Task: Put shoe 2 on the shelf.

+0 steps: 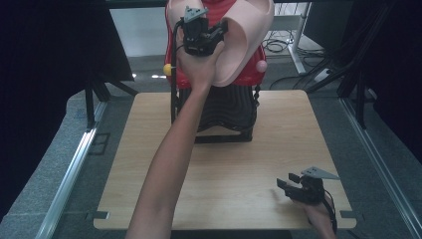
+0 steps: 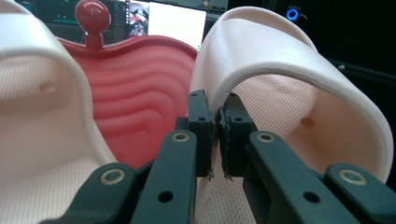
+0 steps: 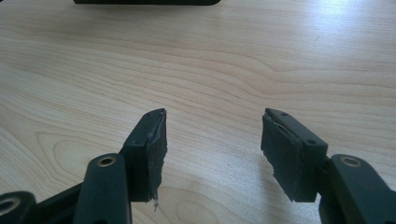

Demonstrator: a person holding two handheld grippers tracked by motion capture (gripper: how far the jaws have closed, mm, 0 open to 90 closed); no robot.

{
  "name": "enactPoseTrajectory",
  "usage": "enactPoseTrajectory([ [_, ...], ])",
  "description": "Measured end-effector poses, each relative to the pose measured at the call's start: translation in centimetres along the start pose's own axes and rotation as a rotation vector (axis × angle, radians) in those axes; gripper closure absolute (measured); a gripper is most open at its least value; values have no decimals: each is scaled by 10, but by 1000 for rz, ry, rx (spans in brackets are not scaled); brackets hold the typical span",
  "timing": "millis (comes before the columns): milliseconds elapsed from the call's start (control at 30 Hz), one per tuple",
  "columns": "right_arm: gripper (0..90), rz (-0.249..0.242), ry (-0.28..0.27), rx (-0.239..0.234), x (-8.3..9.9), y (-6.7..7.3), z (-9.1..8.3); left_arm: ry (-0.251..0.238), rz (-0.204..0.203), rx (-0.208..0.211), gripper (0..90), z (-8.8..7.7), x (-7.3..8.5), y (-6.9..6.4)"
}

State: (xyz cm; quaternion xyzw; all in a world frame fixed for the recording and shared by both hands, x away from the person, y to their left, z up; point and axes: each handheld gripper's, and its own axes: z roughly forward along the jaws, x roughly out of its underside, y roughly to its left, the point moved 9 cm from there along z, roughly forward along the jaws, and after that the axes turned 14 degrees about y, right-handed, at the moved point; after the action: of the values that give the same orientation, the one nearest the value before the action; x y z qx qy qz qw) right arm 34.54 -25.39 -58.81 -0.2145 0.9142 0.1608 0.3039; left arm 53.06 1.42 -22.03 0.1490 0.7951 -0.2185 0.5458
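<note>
A pale pink slide sandal hangs on a red wavy rack at the far side of the wooden table. My left gripper is raised to it and shut on the edge of its strap. In the left gripper view, the left gripper pinches the right sandal's strap. A second pale sandal hangs to the left, with the red rack between them. My right gripper rests near the table's front right corner. In the right gripper view, the right gripper is open over bare wood.
The rack sits on a black stand at the table's far middle. It has a yellow ball on its left, a pink ball on its right and a red knob on top. Metal rails and cables lie around the table.
</note>
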Motion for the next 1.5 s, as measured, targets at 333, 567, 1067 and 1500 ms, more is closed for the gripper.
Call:
enactPoseTrajectory([
  [333,408,-2,-3,-3,0,0,-2,-23,-21,-53,843,16,-23,0],
  [567,408,-3,-8,-8,0,1,-2,-31,-53,-79,842,27,-30,1],
  [1067,408,0,-8,-15,2,2,-3,-10,-48,-183,840,59,-25,-1],
  [1500,408,-3,-2,-14,3,4,0,9,-81,-256,806,57,-13,18],
])
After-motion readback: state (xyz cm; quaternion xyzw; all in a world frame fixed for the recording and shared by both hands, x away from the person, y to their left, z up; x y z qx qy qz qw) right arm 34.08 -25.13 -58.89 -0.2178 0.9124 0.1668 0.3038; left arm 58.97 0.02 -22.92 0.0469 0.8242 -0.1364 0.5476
